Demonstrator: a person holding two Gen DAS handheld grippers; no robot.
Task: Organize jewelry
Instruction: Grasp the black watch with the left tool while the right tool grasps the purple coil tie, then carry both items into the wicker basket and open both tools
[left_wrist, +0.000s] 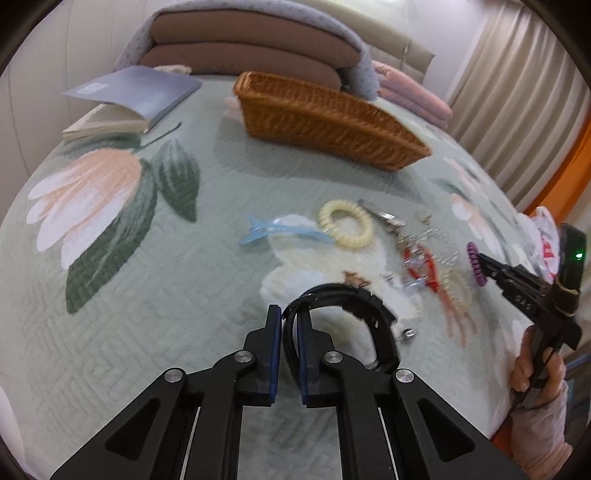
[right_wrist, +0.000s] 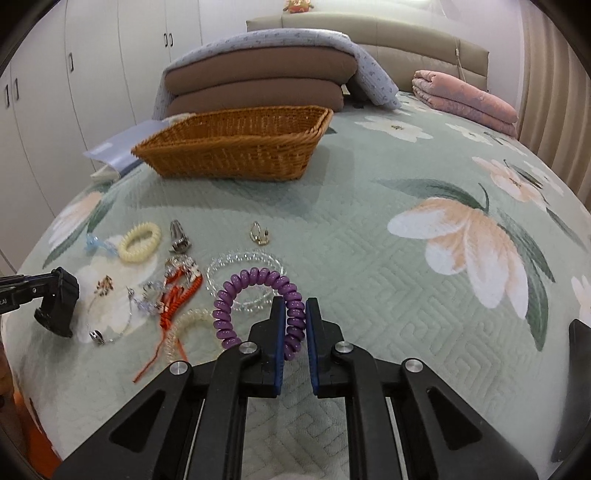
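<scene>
The left gripper (left_wrist: 290, 317) is clamped on a black watch (left_wrist: 354, 310), its strap pinched between the blue pads at lower centre of the left wrist view, the band arching off to the right. In the right wrist view that same watch (right_wrist: 59, 306) shows at the far left edge.

Over on the other side, the right gripper (right_wrist: 295, 310) has its pads pressed onto a purple spiral hair tie (right_wrist: 255, 306), low in the middle of the frame; the loop stands up to the left of the jaws. From the left wrist camera the purple tie (left_wrist: 474, 264) sits at the tip of the right gripper (left_wrist: 484, 260) at the right edge, with the person's hand (left_wrist: 535, 369) on the handle below.

Between them on the green floral bedspread (right_wrist: 369, 258) lies the scatter: a cream spiral tie (right_wrist: 140, 242), a blue hair clip (left_wrist: 280, 230), a clear spiral tie (right_wrist: 243, 266) just behind the purple one, a red tassel cord (right_wrist: 173, 306), a silver clip (right_wrist: 179, 236).

The wicker basket (right_wrist: 236, 147) sits upper centre, well apart from the pile.
</scene>
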